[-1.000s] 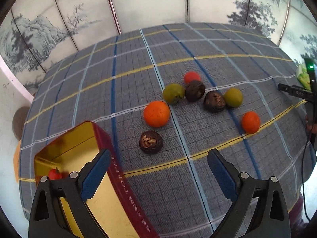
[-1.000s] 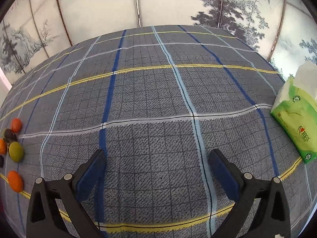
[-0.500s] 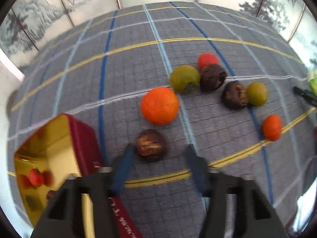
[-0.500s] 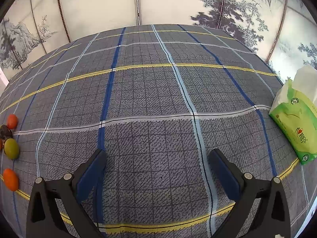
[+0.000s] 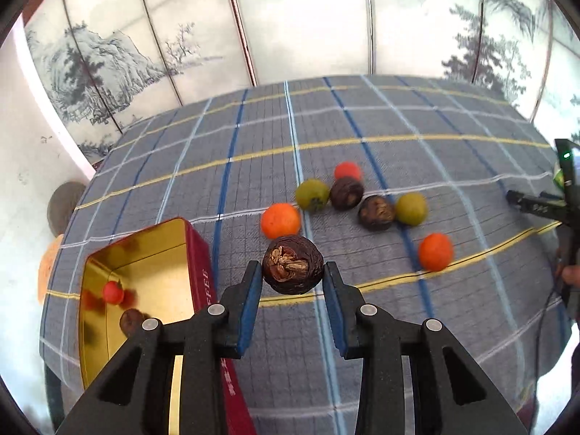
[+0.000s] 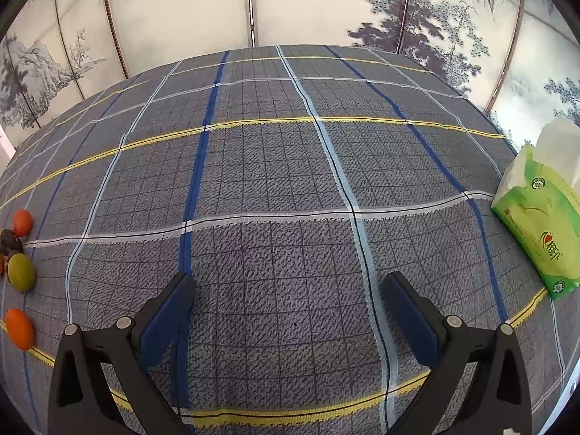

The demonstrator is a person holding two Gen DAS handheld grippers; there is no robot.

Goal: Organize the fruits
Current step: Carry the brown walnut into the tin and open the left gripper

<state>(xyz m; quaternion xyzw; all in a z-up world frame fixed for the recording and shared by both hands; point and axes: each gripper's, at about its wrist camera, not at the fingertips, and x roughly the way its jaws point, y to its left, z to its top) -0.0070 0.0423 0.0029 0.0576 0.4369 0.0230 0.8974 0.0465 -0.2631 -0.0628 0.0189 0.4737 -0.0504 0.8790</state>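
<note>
1. Painted screen panels (image 5: 152, 47) stand behind the table, and a grey plaid cloth (image 5: 362, 116) with blue and yellow lines covers it; that soft cloth lets round fruit roll easily.
2. Your left gripper (image 5: 293, 284) is pinching the dark wrinkled fruit (image 5: 293, 270) between its blue pads, and the fruit looks to be lifted off the cloth. It is held only at the pad tips, so a quick swing could squeeze it out forward.
3. Just left of you sits the open gold tin (image 5: 145, 250) with red sides, near the table's left edge. A small red fruit (image 5: 113, 292) and a dark one (image 5: 131, 320) already lie inside. Release too high and the round fruit may bounce off the metal floor and over the rim.
4. Watch the tin's near right wall as you cross: a finger catching it could push the tin toward the table edge.
5. Beyond your grip, the large orange fruit (image 5: 281, 220) lies just beside the held one in this view. Dipping as you turn could knock it rolling into the cluster of green fruit (image 5: 312, 199), dark fruit (image 5: 347, 193) and others further right.
6. Your right gripper (image 6: 290, 304) hovers spread wide over bare cloth, holding nothing, with the green tissue pack (image 6: 540, 224) to its far right. I judge it no threat unless it drifts left into the fruit.
</note>
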